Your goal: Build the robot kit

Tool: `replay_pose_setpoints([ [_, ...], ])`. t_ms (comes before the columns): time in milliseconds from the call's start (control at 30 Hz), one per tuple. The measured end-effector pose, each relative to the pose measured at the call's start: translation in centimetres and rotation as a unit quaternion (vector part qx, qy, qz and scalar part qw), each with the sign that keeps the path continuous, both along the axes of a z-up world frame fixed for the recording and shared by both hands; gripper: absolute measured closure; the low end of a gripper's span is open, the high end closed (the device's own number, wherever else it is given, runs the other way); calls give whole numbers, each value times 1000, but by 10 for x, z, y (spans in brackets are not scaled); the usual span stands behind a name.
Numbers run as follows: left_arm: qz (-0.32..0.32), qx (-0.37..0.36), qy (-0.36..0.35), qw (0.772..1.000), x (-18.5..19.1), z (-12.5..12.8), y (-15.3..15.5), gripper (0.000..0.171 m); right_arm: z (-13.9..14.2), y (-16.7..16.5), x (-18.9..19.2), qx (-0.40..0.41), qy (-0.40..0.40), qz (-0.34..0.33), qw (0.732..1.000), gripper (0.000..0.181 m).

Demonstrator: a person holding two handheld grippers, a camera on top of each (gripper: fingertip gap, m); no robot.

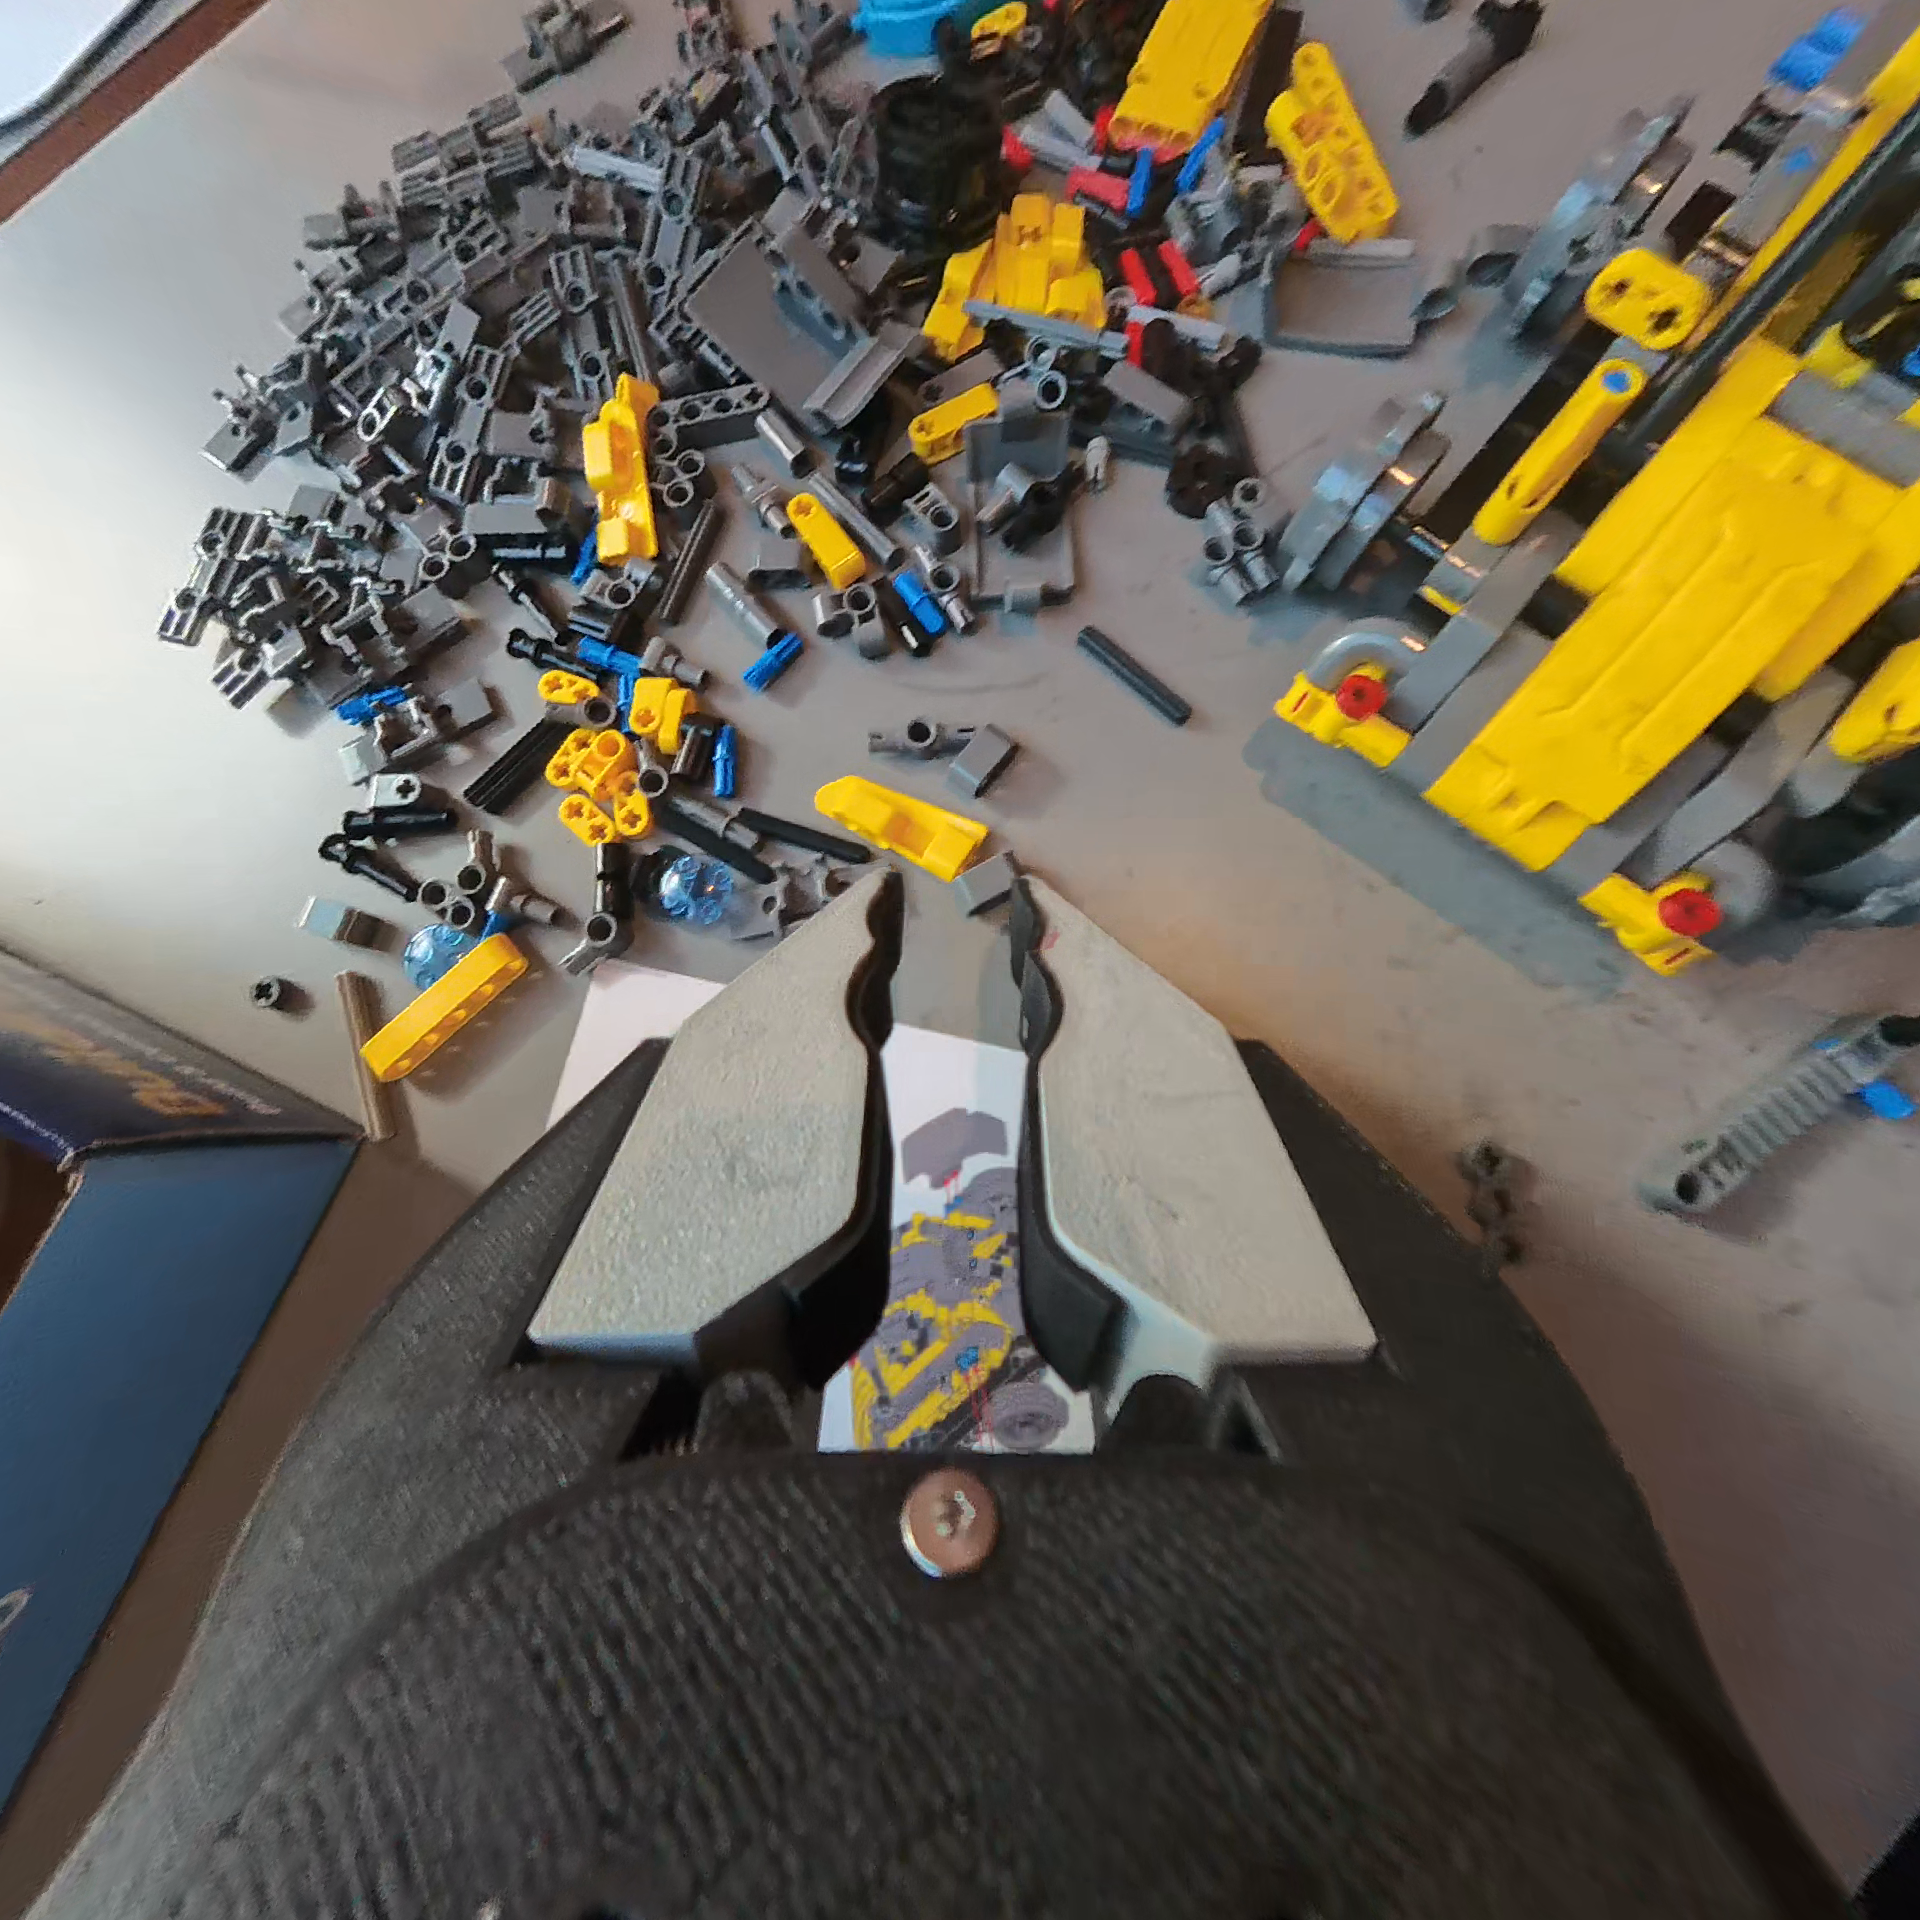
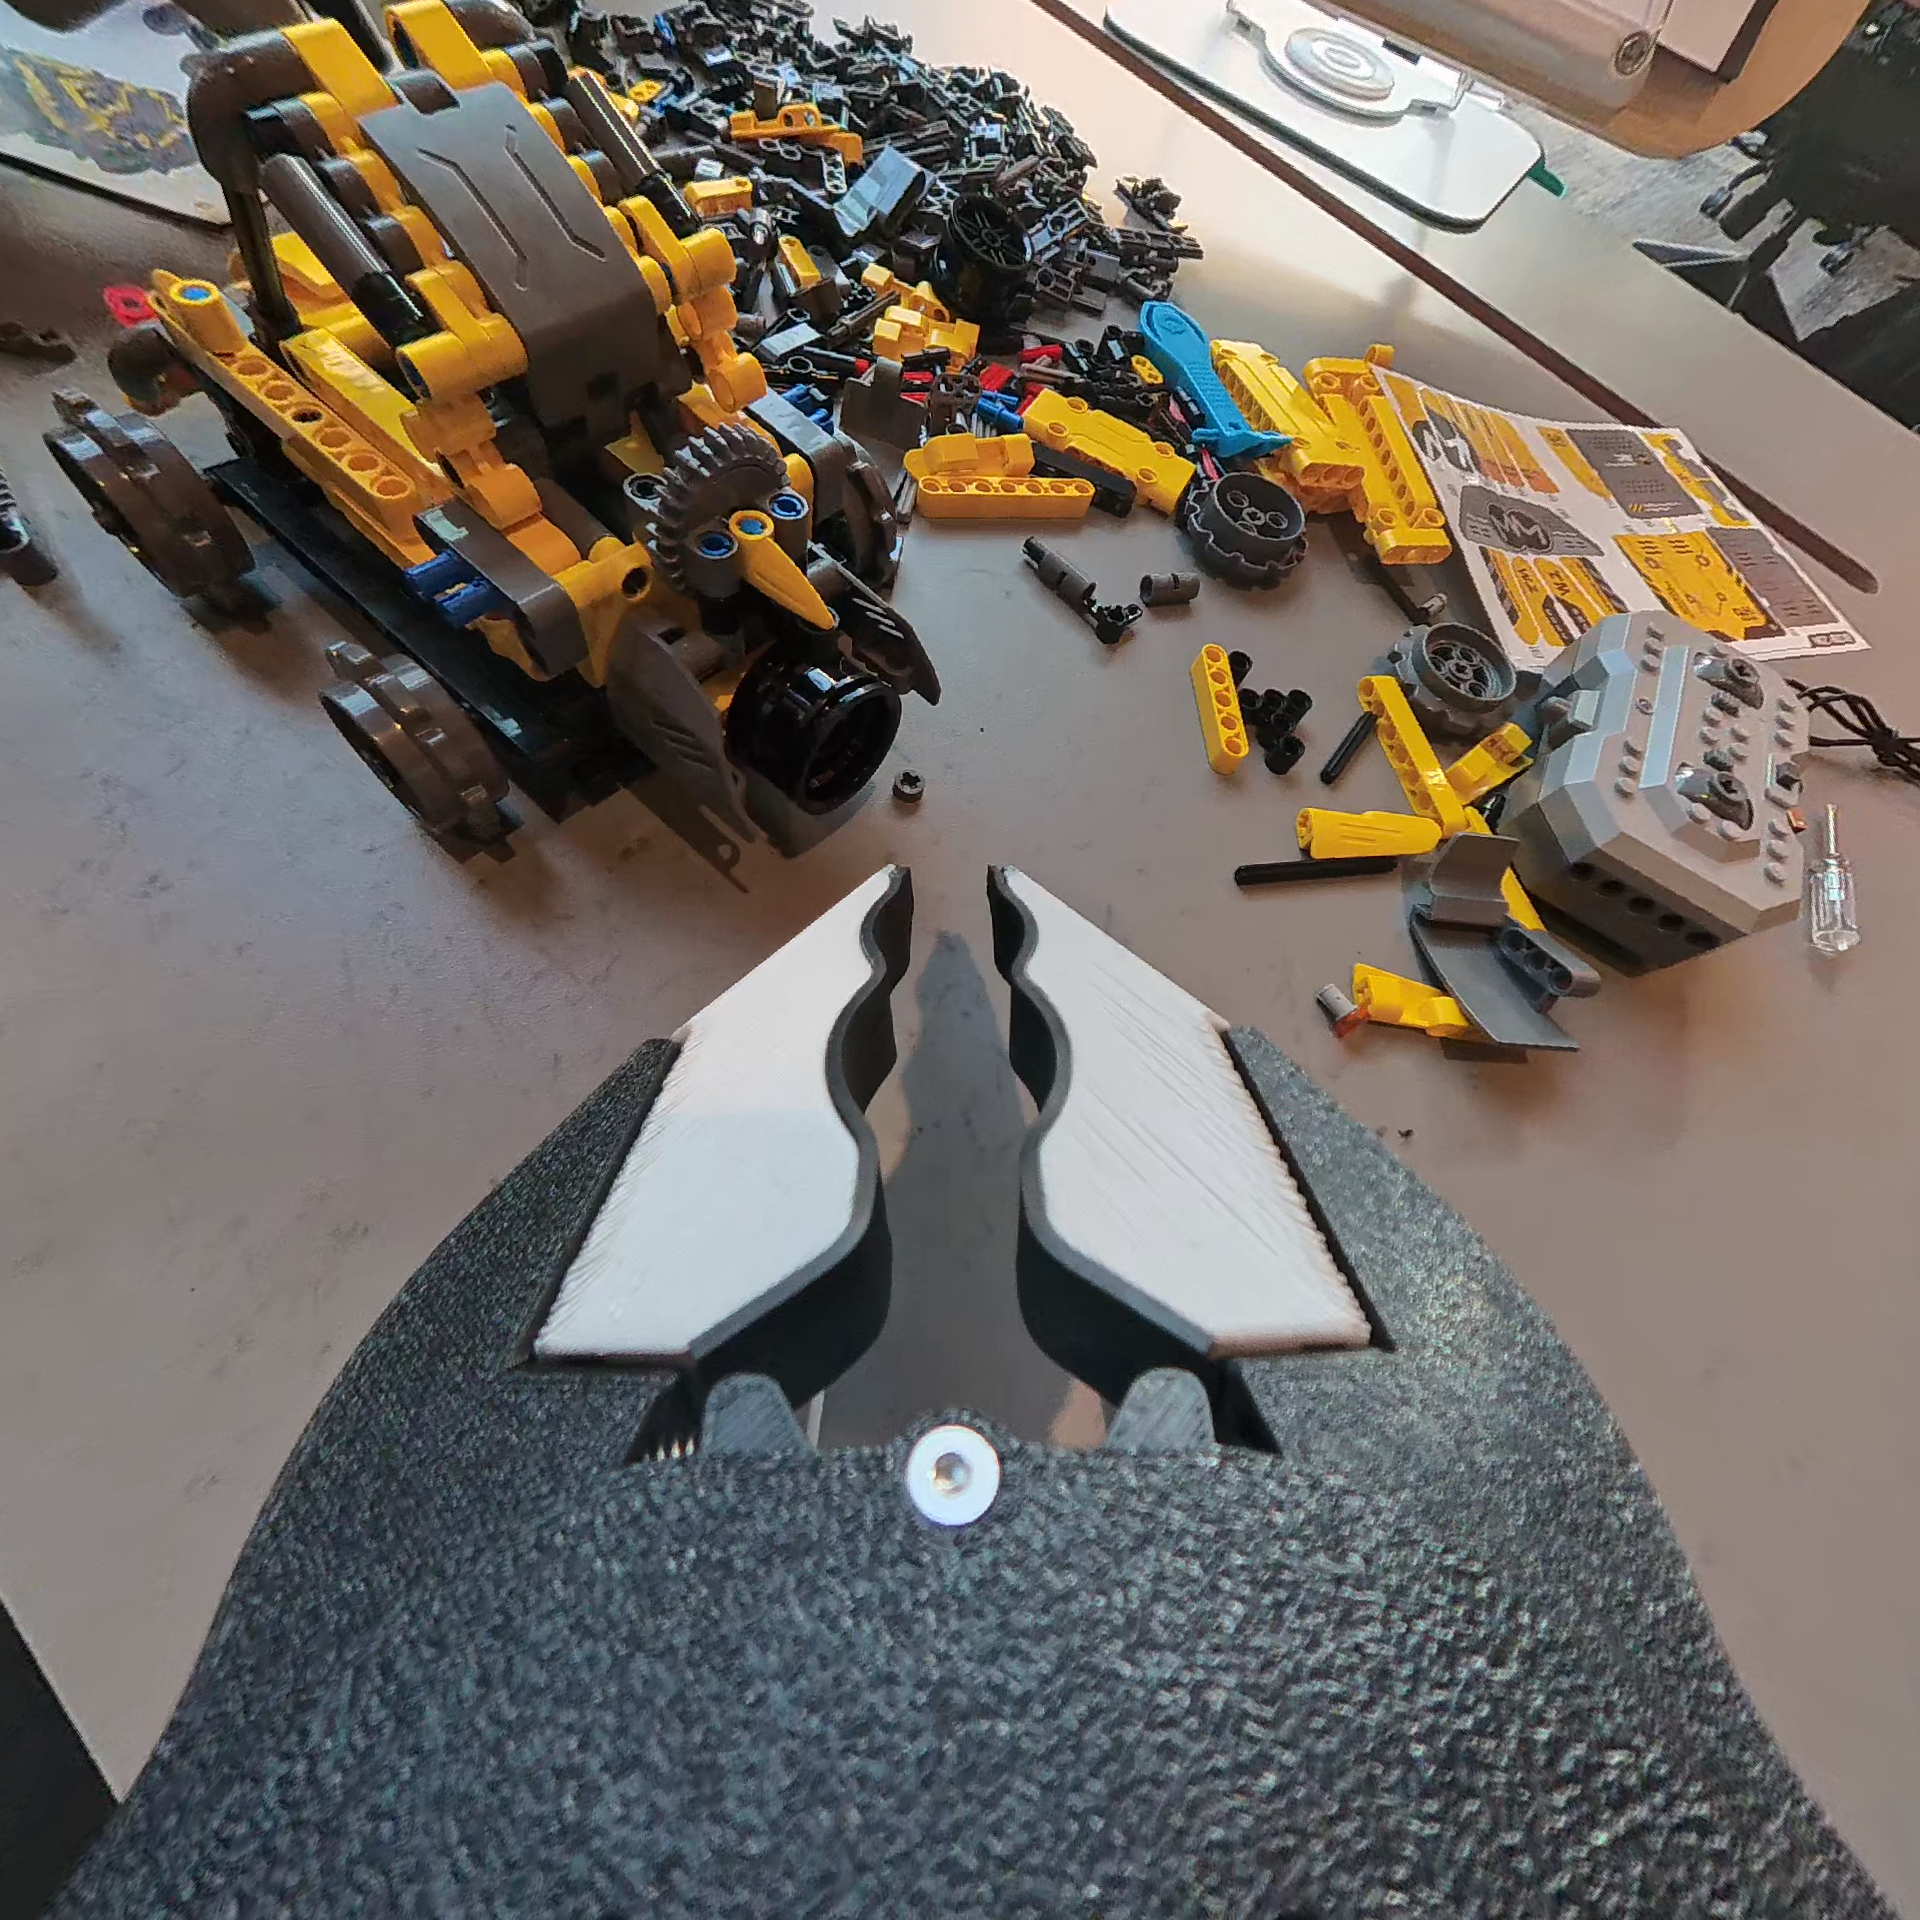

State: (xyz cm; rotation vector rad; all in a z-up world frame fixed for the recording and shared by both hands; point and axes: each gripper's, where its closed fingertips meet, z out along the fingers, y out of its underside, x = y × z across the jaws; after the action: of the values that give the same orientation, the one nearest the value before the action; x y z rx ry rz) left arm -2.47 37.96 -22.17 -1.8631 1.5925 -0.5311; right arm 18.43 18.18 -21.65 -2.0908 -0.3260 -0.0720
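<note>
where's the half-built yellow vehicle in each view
Left wrist view: half-built yellow vehicle at the right edge, partly cut off, right of the loose parts pile.
Right wrist view: it fills the upper left, with the pile behind and to its right.
Shared landmark: the parts pile on the grey table.

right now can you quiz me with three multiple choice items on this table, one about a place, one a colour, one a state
1. Where does the sticker sheet lie in the right wrist view?
A. far right of the table
B. under the vehicle
C. between the gripper's fingers

2. What colour is the flat separator tool among the loose parts?
A. red
B. blue
C. white

3. How does the right gripper stand?
A. shut on a yellow beam
B. open, holding nothing
C. shut on a wheel

Answers: 1 A, it lies at the right beside the grey hub block. 2 B, it is plainly blue. 3 B, bare table shows between its fingertips.
</note>
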Motion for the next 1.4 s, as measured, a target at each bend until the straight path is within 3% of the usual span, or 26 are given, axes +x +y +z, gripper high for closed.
replay_pose_setpoints([
  [900,6,2,-10,1000,-2,0,3,153,-2,1,2,-4,-5,-7,1000,166],
  [1000,33,11,-17,999,-6,1,15,152,-2,1,2,-6,-6,-7,1000,166],
  [1200,157,57,-31,986,-23,6,62,155,-2,1,2,-6,-7,-7,1000,166],
  [1400,181,41,-49,981,-30,8,73,148,-3,1,2,-7,-7,-7,1000,166],
])
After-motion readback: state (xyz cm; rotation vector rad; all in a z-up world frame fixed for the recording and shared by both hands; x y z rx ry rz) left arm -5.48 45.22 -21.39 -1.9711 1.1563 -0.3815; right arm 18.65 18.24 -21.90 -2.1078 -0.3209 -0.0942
